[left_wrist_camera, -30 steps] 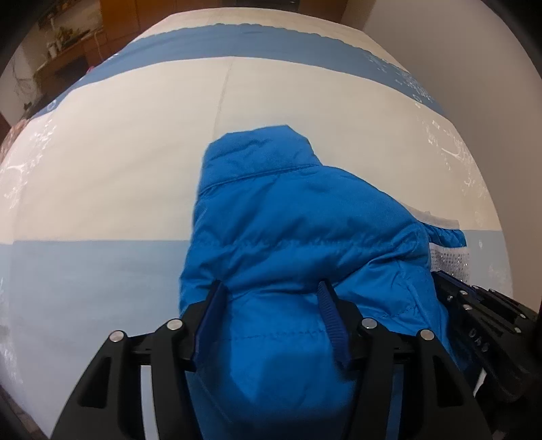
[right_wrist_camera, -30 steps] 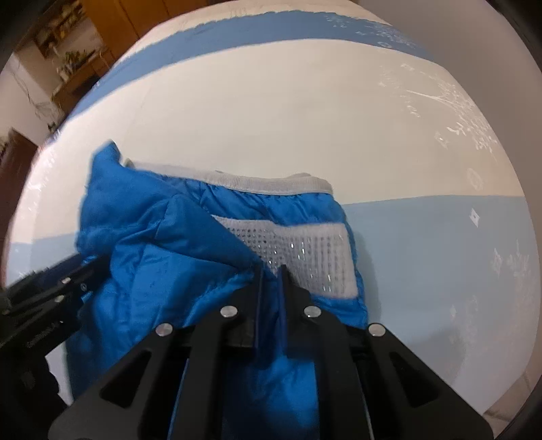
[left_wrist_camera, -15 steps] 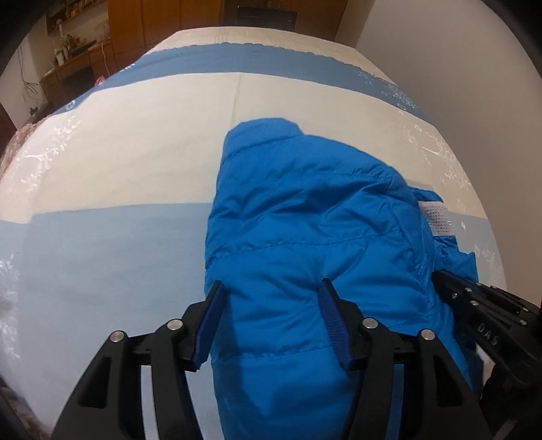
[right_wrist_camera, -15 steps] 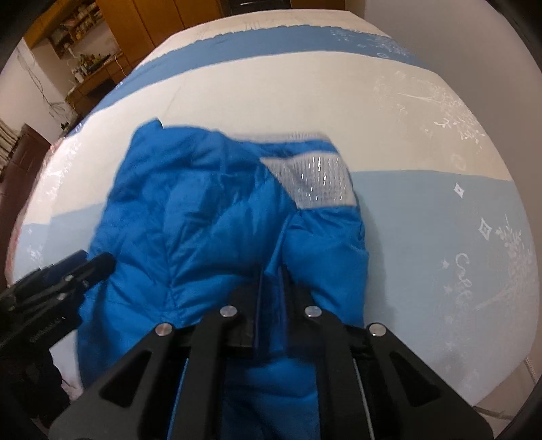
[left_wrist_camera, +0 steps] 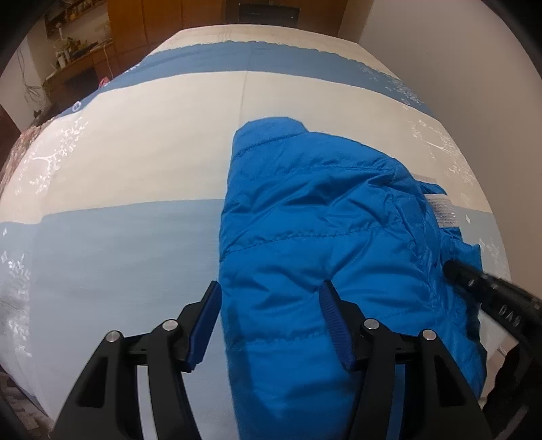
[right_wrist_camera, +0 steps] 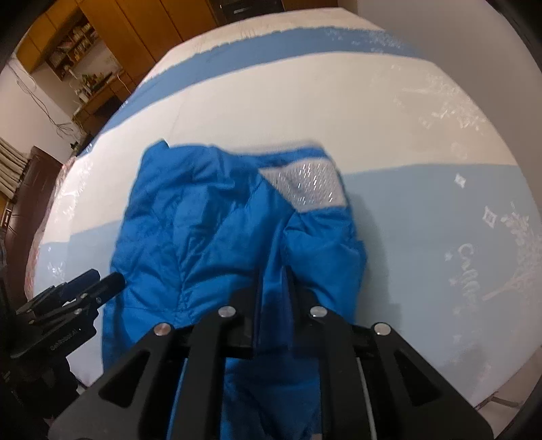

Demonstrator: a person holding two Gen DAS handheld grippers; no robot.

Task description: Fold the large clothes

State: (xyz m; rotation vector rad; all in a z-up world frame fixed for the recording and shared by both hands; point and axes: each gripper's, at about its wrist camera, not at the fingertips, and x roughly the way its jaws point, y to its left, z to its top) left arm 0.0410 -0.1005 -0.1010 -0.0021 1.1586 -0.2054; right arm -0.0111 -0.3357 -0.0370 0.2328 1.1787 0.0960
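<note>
1. A bright blue puffy jacket [left_wrist_camera: 315,237] lies on a bed [left_wrist_camera: 135,152] covered by a sheet in wide cream and blue bands, with pale white motifs near its edges
2. In the left wrist view the jacket is bunched into a long mound that runs from the near edge of the bed toward the middle, with its collar [left_wrist_camera: 267,132] at the far end on the cream band
3. The left gripper [left_wrist_camera: 271,294] has its jaws spread wide, one blue-lined finger on each side of a stretch of the jacket; the cloth sits between them, but whether they press on it cannot be told
4. The right gripper [right_wrist_camera: 274,281] has its jaws drawn close together with a fold of blue jacket cloth pinched between them, so it is grasping the jacket
5. A grey mesh patch [right_wrist_camera: 305,186] with shiny flecks shows on the far right part of the jacket in the right wrist view, and a pale ribbed band runs along the jacket edge just beyond it; this part of the picture is blurred
6. Each gripper appears in the other's view, at the jacket's side edge
7. A plain pale wall [left_wrist_camera: 440,50] stands along the right side of the bed
8. Wooden cupboards [right_wrist_camera: 152,30] and a cluttered shelf stand beyond the far left end of the bed
</note>
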